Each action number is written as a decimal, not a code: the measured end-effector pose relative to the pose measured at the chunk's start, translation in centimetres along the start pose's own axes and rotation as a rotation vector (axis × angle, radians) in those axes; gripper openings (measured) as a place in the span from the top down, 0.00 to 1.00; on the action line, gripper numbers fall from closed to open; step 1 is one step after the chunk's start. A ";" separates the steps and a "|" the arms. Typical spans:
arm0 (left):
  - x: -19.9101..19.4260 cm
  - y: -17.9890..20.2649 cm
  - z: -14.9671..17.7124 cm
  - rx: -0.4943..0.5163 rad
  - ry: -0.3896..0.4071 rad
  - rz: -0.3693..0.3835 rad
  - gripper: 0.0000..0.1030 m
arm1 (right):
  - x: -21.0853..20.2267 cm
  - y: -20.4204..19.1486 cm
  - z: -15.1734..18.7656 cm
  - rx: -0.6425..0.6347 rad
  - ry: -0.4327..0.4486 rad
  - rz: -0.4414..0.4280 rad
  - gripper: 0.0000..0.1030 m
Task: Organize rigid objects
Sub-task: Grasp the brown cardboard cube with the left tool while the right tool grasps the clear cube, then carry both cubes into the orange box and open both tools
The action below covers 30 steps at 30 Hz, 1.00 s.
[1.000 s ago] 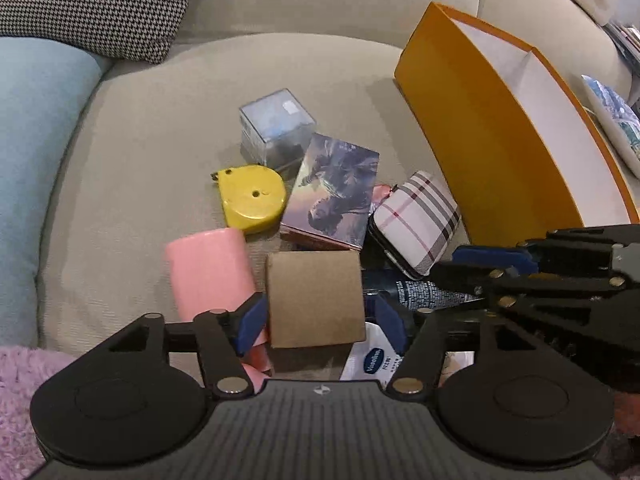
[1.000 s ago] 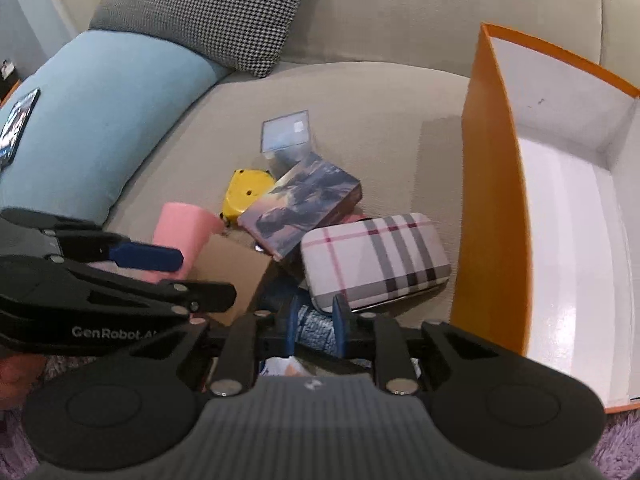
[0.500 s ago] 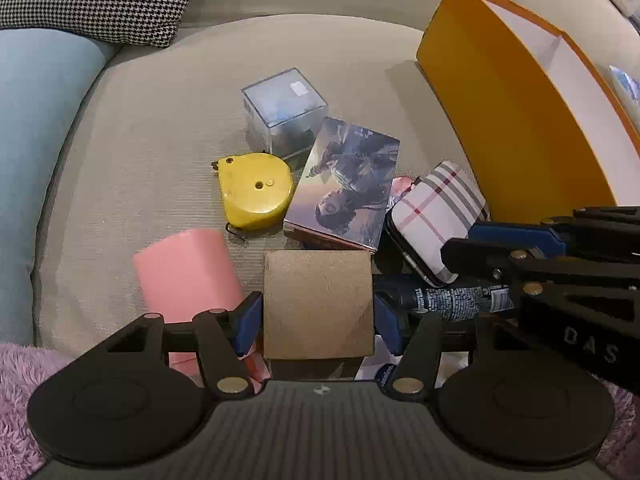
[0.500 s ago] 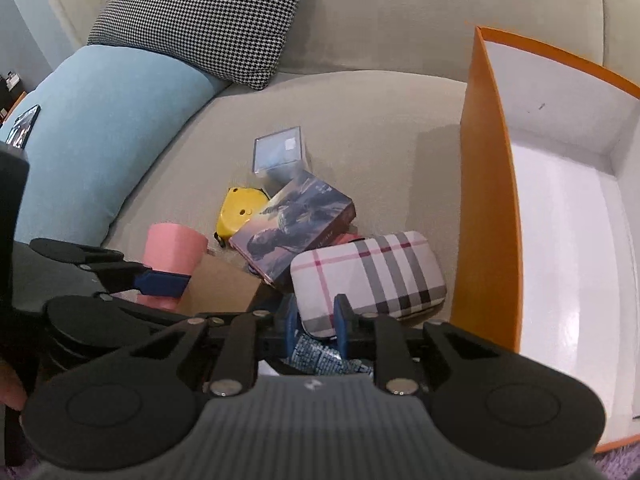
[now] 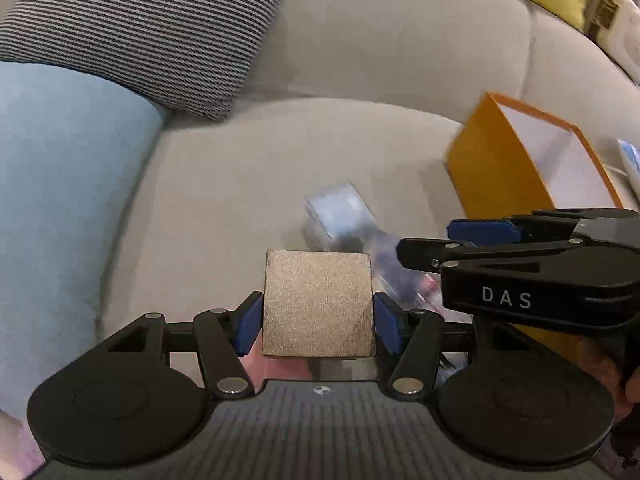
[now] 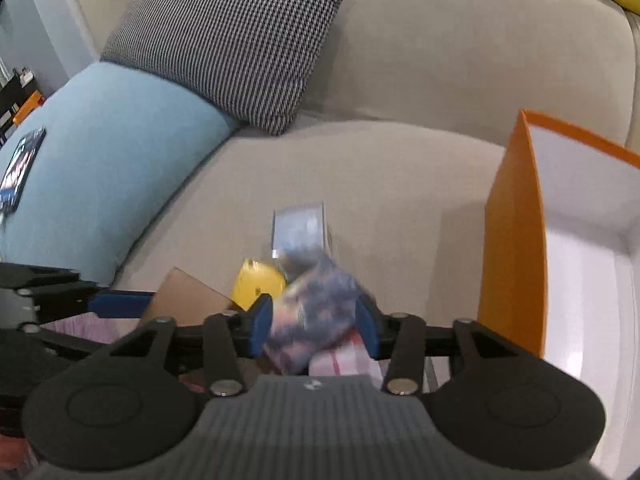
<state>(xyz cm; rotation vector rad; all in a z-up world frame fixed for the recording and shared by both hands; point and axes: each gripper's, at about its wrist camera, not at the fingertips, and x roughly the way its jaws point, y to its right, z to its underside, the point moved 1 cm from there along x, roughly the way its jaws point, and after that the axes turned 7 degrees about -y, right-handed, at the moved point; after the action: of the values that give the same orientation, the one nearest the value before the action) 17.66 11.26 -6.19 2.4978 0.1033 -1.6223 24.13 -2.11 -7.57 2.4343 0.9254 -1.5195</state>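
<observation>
While the left gripper (image 5: pixel 318 316) has its fingers clamped on the cardboard box (image 5: pixel 318 303), the right gripper (image 6: pixel 314 320) spreads wide around the picture box (image 6: pixel 316 312), presumably both bound for the orange bin (image 6: pixel 516 248) on the sofa (image 6: pixel 380 168).

1. Two grippers in play: left gripper (image 5: pixel 319 321) and right gripper (image 6: pixel 314 322).
2. One brown cardboard box (image 5: pixel 319 304).
3. One orange box (image 6: pixel 516 248).
4. One clear plastic cube (image 6: pixel 298 228).
5. One yellow tape measure (image 6: pixel 258 286).
6. One picture-printed box (image 6: pixel 316 312), kinda blurry.
7. One plaid case (image 6: pixel 344 362), only partly visible.
8. Cushions: one houndstooth pillow (image 6: pixel 224 44), one light blue cushion (image 6: pixel 100 168).
</observation>
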 end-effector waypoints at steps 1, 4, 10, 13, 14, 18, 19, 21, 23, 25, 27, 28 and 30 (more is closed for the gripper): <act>0.3 -0.4 -0.6 -0.011 0.003 -0.011 0.35 | 0.5 -0.1 -0.7 -0.003 -0.002 0.004 0.52; 1.7 -1.8 -1.7 -0.046 0.007 -0.040 0.35 | 2.0 -0.6 -2.7 -0.014 -0.016 0.009 0.50; 3.9 -3.7 -2.8 -0.096 -0.024 -0.054 0.35 | 5.6 -1.5 -5.3 -0.027 -0.069 0.011 0.40; 4.8 -4.6 -2.7 -0.125 -0.038 -0.053 0.35 | 7.6 -1.9 -5.8 -0.029 -0.111 0.021 0.40; 4.9 -4.8 -2.7 -0.136 -0.041 -0.050 0.35 | 8.1 -2.0 -5.8 -0.032 -0.119 0.030 0.40; 5.0 -5.1 -2.3 -0.155 -0.048 -0.044 0.35 | 9.7 -1.9 -5.8 -0.035 -0.152 0.040 0.42; 4.7 -5.0 -2.1 -0.156 -0.049 -0.043 0.35 | 10.0 -1.9 -5.9 -0.037 -0.157 0.041 0.49; 4.5 -4.9 -2.0 -0.152 -0.045 -0.045 0.35 | 9.9 -1.8 -5.8 -0.036 -0.151 0.041 0.51; 4.2 -4.6 -2.0 -0.147 -0.038 -0.052 0.35 | 9.6 -1.7 -5.6 -0.031 -0.144 0.045 0.51; 3.7 -4.4 -1.9 -0.149 -0.026 -0.042 0.35 | 8.9 -1.5 -5.4 -0.029 -0.128 0.052 0.51; 2.9 -3.9 -1.8 -0.149 -0.010 -0.039 0.35 | 7.7 -1.5 -5.3 -0.029 -0.103 0.053 0.51; 2.2 -3.6 -1.7 -0.150 0.003 -0.037 0.35 | 6.8 -1.3 -5.2 -0.028 -0.087 0.053 0.51; 0.7 -3.0 -1.6 -0.150 0.030 -0.023 0.35 | 4.9 -1.0 -4.8 -0.026 -0.056 0.055 0.51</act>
<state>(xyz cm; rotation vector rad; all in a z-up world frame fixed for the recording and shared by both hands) 18.93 14.44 -6.47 2.4167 0.2481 -1.5248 28.82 2.78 -9.22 2.3664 0.8549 -1.5383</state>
